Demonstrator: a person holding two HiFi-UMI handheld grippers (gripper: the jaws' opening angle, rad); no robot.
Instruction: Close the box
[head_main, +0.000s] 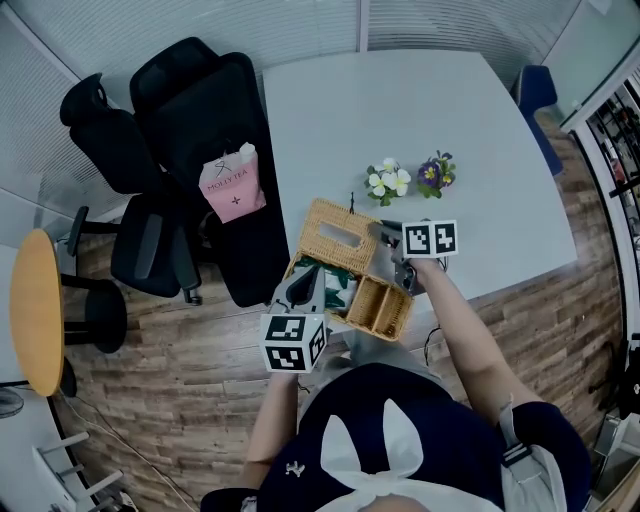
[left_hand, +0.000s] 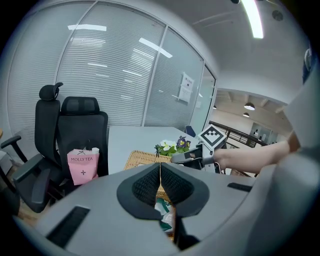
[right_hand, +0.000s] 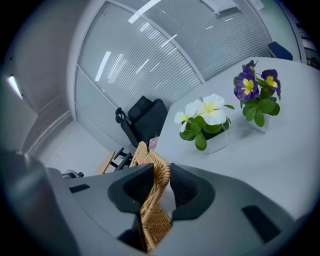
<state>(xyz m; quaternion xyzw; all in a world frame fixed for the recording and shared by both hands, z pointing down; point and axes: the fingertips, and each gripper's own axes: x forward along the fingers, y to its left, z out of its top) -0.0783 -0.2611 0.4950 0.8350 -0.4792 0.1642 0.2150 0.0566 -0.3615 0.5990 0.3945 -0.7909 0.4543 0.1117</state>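
A wicker box (head_main: 322, 282) with green and white packets inside stands at the grey table's near edge. Its slotted wicker top (head_main: 335, 234) lies just behind it. A hollow wicker lid (head_main: 380, 306) tilts at the box's right side. My right gripper (head_main: 398, 270) is shut on that lid's rim; in the right gripper view the woven edge (right_hand: 156, 192) stands upright between the pads of the right gripper (right_hand: 162, 187). My left gripper (head_main: 302, 286) hovers over the box's left end. In its own view the left gripper (left_hand: 160, 185) is shut, with a packet (left_hand: 165, 212) showing below.
Two small flower pots (head_main: 388, 181) (head_main: 436, 173) stand on the table (head_main: 450, 110) behind the box. A pink paper bag (head_main: 233, 186) sits on a black office chair (head_main: 190, 110) to the left. A round wooden table (head_main: 38, 310) stands at far left.
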